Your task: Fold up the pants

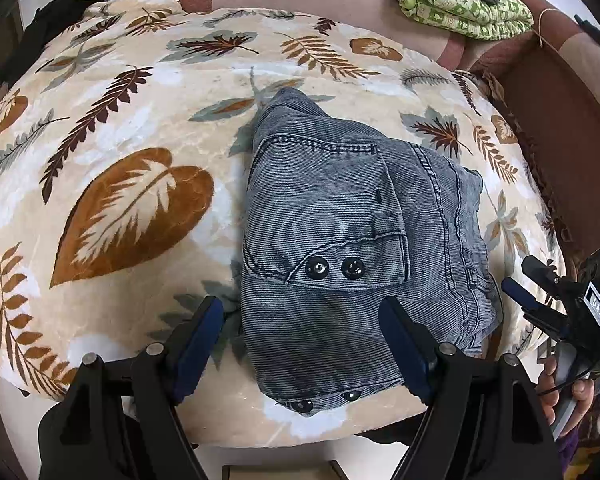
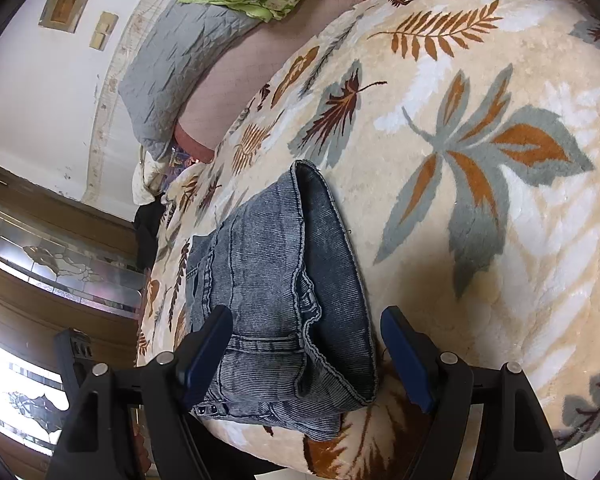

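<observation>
denim pants (image 1: 340, 240) folded compact on leaf-print blanket (image 1: 120, 160) | soft, fairly heavy, unslippery; pinch stacked edge | left gripper (image 1: 300, 344) and right gripper (image 2: 308, 356) spread wide, holding nothing

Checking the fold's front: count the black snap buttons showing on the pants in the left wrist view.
4. Two sit side by side on the pocket flap; two more lie at the pants' near edge. Folded layers may hide others.
</observation>
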A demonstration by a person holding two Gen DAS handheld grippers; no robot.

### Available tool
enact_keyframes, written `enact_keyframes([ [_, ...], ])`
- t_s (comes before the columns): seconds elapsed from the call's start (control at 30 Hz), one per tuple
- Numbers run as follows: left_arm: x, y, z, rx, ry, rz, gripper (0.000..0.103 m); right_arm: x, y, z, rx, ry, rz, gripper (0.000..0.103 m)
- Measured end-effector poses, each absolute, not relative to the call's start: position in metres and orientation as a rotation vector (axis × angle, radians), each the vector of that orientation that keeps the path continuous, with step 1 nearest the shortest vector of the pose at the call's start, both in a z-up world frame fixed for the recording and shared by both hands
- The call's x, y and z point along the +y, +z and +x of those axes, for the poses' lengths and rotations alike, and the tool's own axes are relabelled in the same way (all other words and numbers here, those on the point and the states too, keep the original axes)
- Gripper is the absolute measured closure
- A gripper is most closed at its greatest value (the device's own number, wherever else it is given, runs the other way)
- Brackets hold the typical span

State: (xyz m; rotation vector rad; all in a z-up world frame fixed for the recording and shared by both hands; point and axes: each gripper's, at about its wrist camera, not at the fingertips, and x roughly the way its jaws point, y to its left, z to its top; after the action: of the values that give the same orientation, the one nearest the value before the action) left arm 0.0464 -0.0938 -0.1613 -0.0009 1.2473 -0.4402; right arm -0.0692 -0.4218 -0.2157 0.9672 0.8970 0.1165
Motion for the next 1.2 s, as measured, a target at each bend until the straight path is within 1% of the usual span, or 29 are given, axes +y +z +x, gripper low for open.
enact_keyframes([
  [0.5, -0.081, -0.161, 0.05, 1.233, -0.416, -0.004, 0.022, -0.419, -0.22, -0.067, 0.914, 0.118, 0.974, 0.024],
  [0.87, -0.073, -0.18, 0.078, 1.281, -0.453, -0.06, 0.022, -0.418, -0.234, -0.057, 0.964, 0.069, 0.971, 0.024],
  [1.03, -0.074, -0.195, 0.092, 1.331, -0.506, -0.118, 0.022, -0.415, -0.237, -0.047, 0.955, 0.069, 0.986, 0.018],
  [1.2, -0.082, -0.205, 0.097, 1.357, -0.591, -0.149, 0.022, -0.407, -0.237, -0.037, 0.957, 0.074, 0.99, 0.015],
])
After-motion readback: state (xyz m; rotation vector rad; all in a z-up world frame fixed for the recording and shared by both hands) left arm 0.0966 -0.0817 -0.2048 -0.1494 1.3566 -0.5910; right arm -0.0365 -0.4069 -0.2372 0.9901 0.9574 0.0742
